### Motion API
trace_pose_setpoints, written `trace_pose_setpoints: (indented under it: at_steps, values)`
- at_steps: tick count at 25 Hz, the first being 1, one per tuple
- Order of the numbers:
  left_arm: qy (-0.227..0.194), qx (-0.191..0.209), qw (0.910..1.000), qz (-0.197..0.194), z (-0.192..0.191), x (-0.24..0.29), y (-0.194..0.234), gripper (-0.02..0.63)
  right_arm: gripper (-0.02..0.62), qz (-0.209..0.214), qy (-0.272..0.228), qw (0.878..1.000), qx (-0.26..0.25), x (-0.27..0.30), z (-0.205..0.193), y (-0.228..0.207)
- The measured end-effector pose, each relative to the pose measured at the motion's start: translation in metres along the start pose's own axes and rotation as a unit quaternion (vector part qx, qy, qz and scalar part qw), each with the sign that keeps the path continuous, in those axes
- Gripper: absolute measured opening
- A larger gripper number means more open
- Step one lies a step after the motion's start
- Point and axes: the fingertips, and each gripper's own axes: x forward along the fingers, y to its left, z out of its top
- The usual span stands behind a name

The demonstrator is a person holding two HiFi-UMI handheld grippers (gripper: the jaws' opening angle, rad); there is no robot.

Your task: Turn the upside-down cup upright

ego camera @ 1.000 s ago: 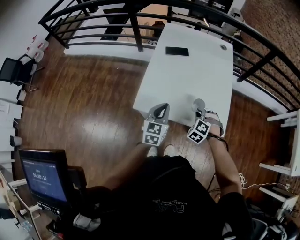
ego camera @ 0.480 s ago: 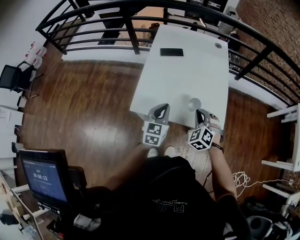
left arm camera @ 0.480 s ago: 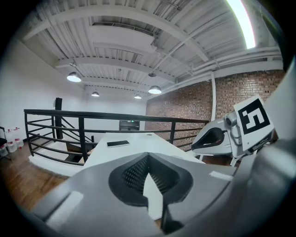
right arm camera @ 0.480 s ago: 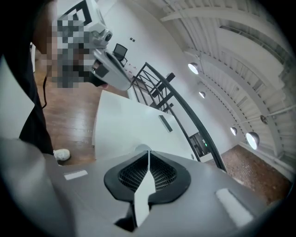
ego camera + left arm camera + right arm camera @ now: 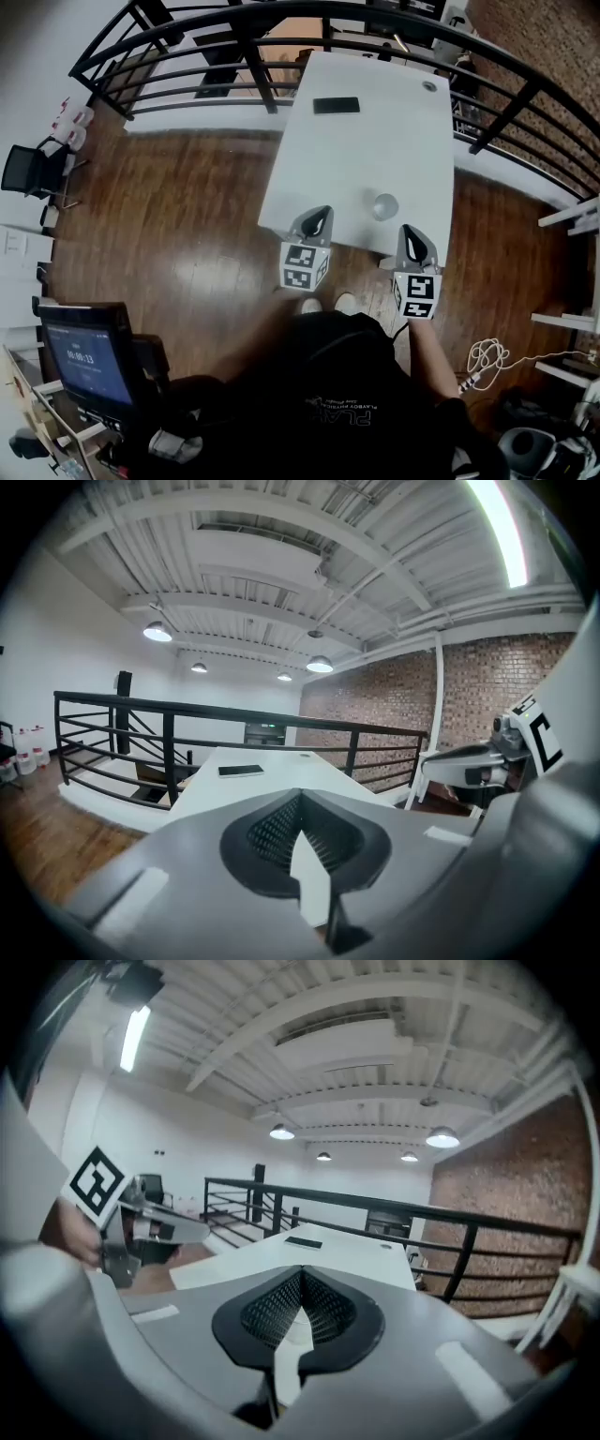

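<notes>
Two grippers hover at the near edge of a white table [image 5: 375,141], seen from above. The left gripper [image 5: 316,223] and the right gripper [image 5: 417,247] both have their jaws pressed together at the tips, with nothing between them.

The cup [image 5: 384,205] is a small pale round shape standing on the table near that front edge, between the two grippers and closer to the right one. It looks light, stiff and smooth, so it may slide or tip when nudged; its material cannot be told. A hold across its side wall, jaws first opened, seems best for turning it over.

Bare tabletop stretches beyond the cup to a dark phone [image 5: 336,105] far off. The front edge is close, so a knock could send the cup to the floor. A black railing [image 5: 506,117] stands past the table's far and right sides.
</notes>
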Motion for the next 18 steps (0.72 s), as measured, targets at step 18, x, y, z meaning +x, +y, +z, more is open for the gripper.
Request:
trace_pose_setpoints:
  at_steps: [18]
  values:
    - [0.0,0.033,0.9993,0.018,-0.003,-0.023,-0.042,-0.005,0.013,0.01,-0.025,0.994,0.107,-0.029,-0.034,0.005]
